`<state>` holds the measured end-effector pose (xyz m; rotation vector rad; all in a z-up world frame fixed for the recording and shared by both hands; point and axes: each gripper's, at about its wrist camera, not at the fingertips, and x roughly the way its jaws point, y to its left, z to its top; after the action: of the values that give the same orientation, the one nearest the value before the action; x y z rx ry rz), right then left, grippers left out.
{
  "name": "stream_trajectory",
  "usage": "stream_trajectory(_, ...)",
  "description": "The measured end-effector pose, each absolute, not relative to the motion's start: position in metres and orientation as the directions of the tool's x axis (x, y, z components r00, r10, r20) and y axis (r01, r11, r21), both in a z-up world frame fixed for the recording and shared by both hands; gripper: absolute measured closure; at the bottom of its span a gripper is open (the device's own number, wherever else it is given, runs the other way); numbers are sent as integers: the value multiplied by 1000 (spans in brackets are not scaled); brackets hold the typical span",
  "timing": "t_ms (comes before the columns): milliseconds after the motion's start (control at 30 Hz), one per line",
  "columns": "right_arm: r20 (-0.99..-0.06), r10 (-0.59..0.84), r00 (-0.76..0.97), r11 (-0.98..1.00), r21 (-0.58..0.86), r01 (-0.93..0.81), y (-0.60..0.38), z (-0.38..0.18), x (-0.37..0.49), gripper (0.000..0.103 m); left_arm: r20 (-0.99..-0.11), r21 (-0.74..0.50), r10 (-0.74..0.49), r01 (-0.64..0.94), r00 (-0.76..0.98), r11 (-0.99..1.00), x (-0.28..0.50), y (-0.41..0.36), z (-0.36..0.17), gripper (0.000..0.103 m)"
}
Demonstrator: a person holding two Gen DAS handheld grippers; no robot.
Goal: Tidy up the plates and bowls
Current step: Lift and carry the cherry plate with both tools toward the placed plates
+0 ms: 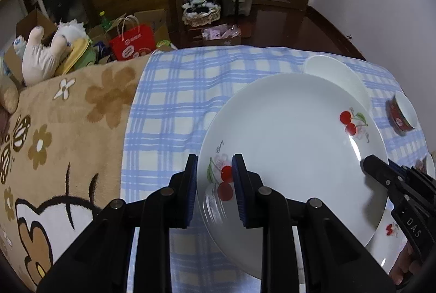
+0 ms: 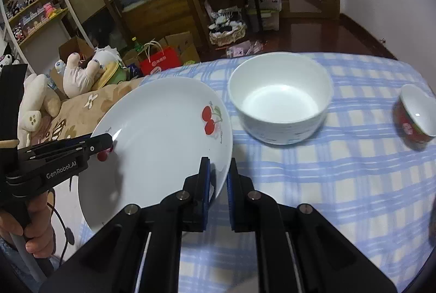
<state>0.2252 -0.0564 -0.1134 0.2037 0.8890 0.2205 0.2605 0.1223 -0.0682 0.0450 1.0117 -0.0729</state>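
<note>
A white plate with cherry prints (image 1: 294,145) (image 2: 160,145) hangs tilted above the blue checked cloth (image 1: 174,91), held at two sides. My left gripper (image 1: 215,164) (image 2: 109,141) is shut on its left rim, over a cherry print. My right gripper (image 2: 218,167) (image 1: 368,164) is shut on the opposite rim. Under the lifted plate lies a second cherry plate (image 1: 389,234), mostly hidden. A deep white bowl (image 2: 280,102) (image 1: 335,74) stands behind the plate. A small red bowl with a white inside (image 2: 417,118) (image 1: 403,113) sits at the right.
Left of the cloth lies a brown flowered blanket (image 1: 68,129). Beyond the far edge are plush toys (image 2: 79,74), a red paper bag (image 1: 132,43), cardboard boxes and wooden shelving. A person's hand (image 2: 38,224) grips the left tool's handle.
</note>
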Motion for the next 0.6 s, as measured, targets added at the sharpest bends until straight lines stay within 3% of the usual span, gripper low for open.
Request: stream_trajectory(600,-675,241,697,965,243,-98,-112,-57,136,91,-804,5,-68,121,591,993,181,69,-11,82)
